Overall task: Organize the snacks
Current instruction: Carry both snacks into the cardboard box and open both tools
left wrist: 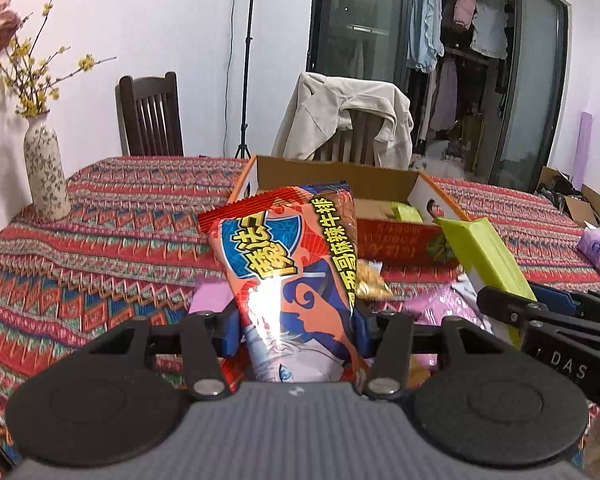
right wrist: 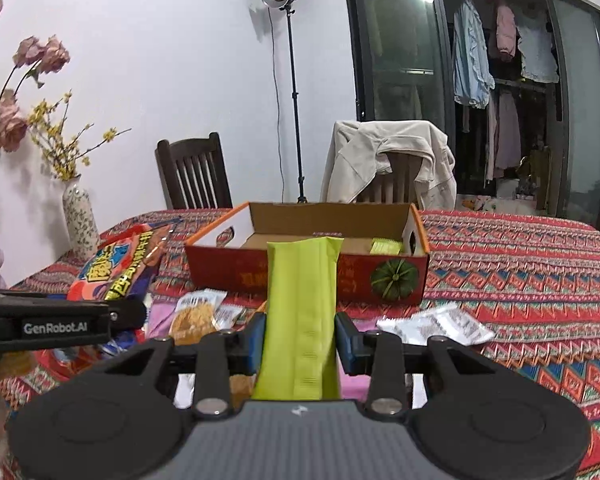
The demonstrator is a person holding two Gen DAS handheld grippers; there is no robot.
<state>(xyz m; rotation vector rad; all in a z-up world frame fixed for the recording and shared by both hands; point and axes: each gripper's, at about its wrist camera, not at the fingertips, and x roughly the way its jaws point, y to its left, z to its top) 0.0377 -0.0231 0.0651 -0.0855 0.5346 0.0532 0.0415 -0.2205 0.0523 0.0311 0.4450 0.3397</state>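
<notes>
Left gripper (left wrist: 296, 330) clamps red snack bag (left wrist: 288, 272), held clear of the table (left wrist: 100, 216), bag pointing toward the box (right wrist: 260, 268). Right gripper (right wrist: 300, 344) clamps green packet (right wrist: 302, 312), also lifted, in front of the box's near wall. 1 green packet (right wrist: 386, 247) lies inside the box. Loose snacks (right wrist: 436, 326) remain on the cloth.

Home: dining table (right wrist: 520, 248), hanging clothes (right wrist: 500, 52)
</notes>
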